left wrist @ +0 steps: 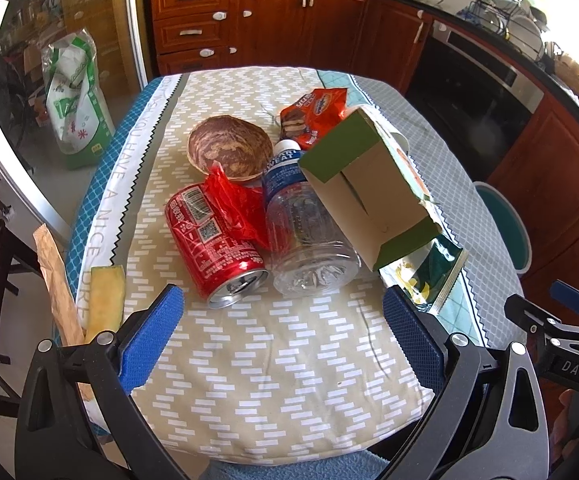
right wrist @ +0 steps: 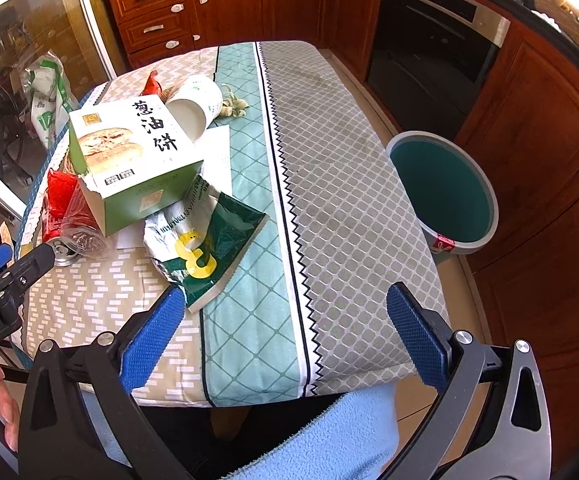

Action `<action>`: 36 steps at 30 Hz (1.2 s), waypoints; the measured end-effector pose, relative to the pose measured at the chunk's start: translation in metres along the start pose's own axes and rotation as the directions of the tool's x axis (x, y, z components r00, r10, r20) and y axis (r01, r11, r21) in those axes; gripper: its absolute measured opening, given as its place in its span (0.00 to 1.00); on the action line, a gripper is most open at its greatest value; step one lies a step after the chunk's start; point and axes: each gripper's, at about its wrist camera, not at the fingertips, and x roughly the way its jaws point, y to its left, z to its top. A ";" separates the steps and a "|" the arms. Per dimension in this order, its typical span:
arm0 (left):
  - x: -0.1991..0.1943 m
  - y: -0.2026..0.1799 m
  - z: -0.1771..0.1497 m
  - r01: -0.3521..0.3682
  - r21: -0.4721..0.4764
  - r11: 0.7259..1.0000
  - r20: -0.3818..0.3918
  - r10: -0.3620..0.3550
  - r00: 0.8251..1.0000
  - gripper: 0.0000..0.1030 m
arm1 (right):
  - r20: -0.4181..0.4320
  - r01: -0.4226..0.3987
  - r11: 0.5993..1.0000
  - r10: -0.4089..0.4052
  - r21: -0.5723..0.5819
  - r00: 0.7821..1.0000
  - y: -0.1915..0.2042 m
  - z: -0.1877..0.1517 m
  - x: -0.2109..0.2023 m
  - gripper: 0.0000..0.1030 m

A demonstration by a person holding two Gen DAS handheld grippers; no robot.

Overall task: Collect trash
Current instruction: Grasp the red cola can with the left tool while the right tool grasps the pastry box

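Both grippers empty, jaws wide. Left gripper [left wrist: 283, 334] faces the red can [left wrist: 215, 240] lying on the table [right wrist: 349, 200], long axis toward the jaws, open end nearest. Right gripper [right wrist: 285, 336] sits nearer the green snack bag [right wrist: 205, 248] (bin [right wrist: 461, 246] probably floor-standing, right of table).

Bright daylight enters from the upper right, blown out at that corner in both views. Strong fisheye curvature bends the reddish-brown wooden cabinets [left wrist: 273, 20]; dark vignetting rims each frame. Centres sharp, shadows soft.
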 end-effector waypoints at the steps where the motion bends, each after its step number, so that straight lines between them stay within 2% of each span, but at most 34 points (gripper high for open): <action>1: 0.001 0.005 0.001 -0.004 -0.009 1.000 0.002 0.004 1.000 0.96 | 0.007 -0.012 1.000 0.012 -0.009 1.000 0.005 0.004 -0.001 0.94; 7: 0.014 0.044 0.005 -0.045 -0.048 0.998 -0.029 0.044 0.999 0.96 | 0.031 -0.096 0.992 0.099 -0.087 0.995 0.048 0.025 0.002 0.94; 14: 0.027 0.088 0.010 -0.053 -0.134 0.990 -0.078 0.043 0.996 0.96 | 0.061 -0.059 0.988 0.068 -0.141 0.996 0.087 0.047 0.024 0.94; 18: 0.037 0.091 0.016 -0.050 -0.132 0.990 -0.096 0.038 0.995 0.96 | 0.057 -0.038 0.990 0.046 -0.139 0.997 0.095 0.053 0.040 0.92; 20: 0.045 0.087 0.018 -0.049 -0.127 0.991 -0.116 0.034 0.993 0.96 | 0.042 -0.038 0.990 0.044 -0.133 0.998 0.095 0.055 0.050 0.84; 22: 0.052 0.083 0.021 -0.022 -0.130 0.991 -0.126 0.006 0.992 0.96 | 0.028 -0.058 0.991 0.062 -0.120 0.998 0.092 0.054 0.057 0.65; 24: 0.055 0.077 0.024 -0.020 -0.125 0.992 -0.127 0.004 0.992 0.96 | -0.003 -0.106 0.990 0.106 -0.091 0.994 0.086 0.053 0.065 0.29; 26: 0.059 0.073 0.026 -0.027 -0.117 0.993 -0.135 0.011 0.991 0.96 | -0.021 -0.144 0.988 0.143 -0.046 0.989 0.076 0.051 0.070 0.15; 29: 0.065 0.069 0.028 -0.021 -0.119 0.993 -0.149 0.003 0.989 0.96 | -0.016 -0.164 0.986 0.164 -0.008 0.986 0.063 0.049 0.070 0.11; 34: 0.081 0.060 0.031 -0.035 -0.110 0.993 -0.168 0.016 0.986 0.96 | -0.038 -0.160 0.987 0.160 0.015 0.986 0.057 0.047 0.077 0.13; 36: 0.085 0.062 0.026 -0.017 -0.119 0.993 -0.168 -0.004 0.986 0.88 | -0.042 -0.166 0.986 0.167 0.016 0.985 0.058 0.047 0.080 0.14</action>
